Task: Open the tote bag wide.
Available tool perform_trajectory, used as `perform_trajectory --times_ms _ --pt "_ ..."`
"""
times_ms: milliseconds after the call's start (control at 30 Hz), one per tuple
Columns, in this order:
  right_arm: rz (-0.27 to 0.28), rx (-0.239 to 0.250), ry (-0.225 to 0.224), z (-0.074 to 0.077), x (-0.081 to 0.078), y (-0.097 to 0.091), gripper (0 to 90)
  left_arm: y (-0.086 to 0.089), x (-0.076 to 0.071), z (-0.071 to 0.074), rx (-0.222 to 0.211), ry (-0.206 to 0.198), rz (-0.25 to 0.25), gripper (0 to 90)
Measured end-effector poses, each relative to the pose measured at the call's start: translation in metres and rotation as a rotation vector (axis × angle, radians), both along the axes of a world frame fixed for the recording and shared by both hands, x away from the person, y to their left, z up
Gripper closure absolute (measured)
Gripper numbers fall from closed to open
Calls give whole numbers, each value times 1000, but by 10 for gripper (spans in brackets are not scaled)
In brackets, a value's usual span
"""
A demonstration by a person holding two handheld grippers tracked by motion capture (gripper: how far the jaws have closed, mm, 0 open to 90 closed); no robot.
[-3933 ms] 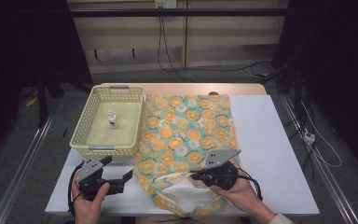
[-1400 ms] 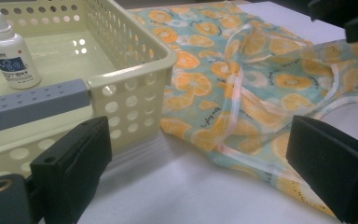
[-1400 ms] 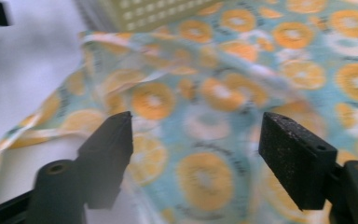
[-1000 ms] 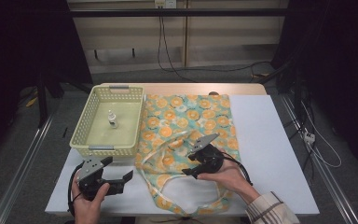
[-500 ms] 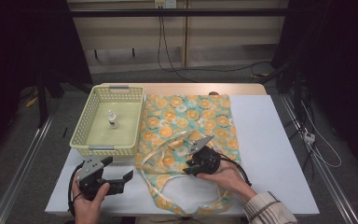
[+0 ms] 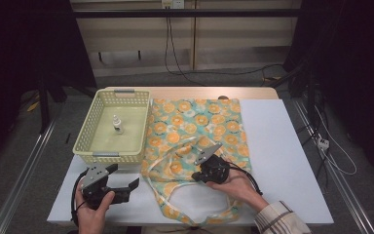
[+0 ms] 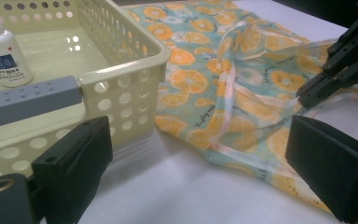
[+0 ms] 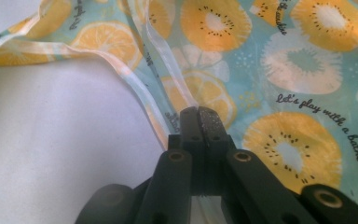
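Fruit-print cloth bag spread flat mid-surface, long axis running 12 to 6 o'clock. Handle strap pinched by closed right tool. Left tool open, empty, at 8 o'clock beside basket.

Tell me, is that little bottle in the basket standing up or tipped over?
Upright. The bottle stands on its base on the floor of the basket, cap at top, as the left gripper view also shows.

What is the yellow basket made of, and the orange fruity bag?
The pale yellow basket with round holes looks like hard moulded plastic: smooth, slightly shiny walls. The teal bag printed with orange slices looks like thin, soft, matte cloth or a woven-like sheet, since it creases and folds; which one I cannot tell.
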State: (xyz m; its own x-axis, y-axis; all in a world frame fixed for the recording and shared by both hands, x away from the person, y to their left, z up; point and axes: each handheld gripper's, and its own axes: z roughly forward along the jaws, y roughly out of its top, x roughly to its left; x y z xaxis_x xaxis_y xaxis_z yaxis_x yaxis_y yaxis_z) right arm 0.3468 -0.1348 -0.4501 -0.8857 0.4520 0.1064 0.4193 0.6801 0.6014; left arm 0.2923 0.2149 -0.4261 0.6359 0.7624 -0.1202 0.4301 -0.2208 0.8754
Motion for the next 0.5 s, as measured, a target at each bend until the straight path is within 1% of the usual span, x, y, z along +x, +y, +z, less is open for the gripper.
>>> perform_trajectory --times_ms 33,133,200,233,367,433,467,500 --pt "-10 7 13 0 1 -1 900 0 0 0 0 0 0 70" --pt "-23 16 23 0 1 -2 900 0 0 0 3 1 3 71" --pt "-26 3 2 1 0 -1 900 -1 0 0 -3 3 4 71" --pt "-31 8 -2 2 0 -1 900 -1 0 0 5 2 3 71" --pt "-63 46 -36 8 0 -4 900 0 0 0 5 2 4 71" --pt "-81 74 -52 12 1 -7 900 0 -1 0 1 3 2 71" --pt "-81 74 -52 12 1 -7 900 0 -1 0 1 4 1 71" --pt "-86 90 -54 14 1 -8 900 0 -1 0 1 4 1 71"
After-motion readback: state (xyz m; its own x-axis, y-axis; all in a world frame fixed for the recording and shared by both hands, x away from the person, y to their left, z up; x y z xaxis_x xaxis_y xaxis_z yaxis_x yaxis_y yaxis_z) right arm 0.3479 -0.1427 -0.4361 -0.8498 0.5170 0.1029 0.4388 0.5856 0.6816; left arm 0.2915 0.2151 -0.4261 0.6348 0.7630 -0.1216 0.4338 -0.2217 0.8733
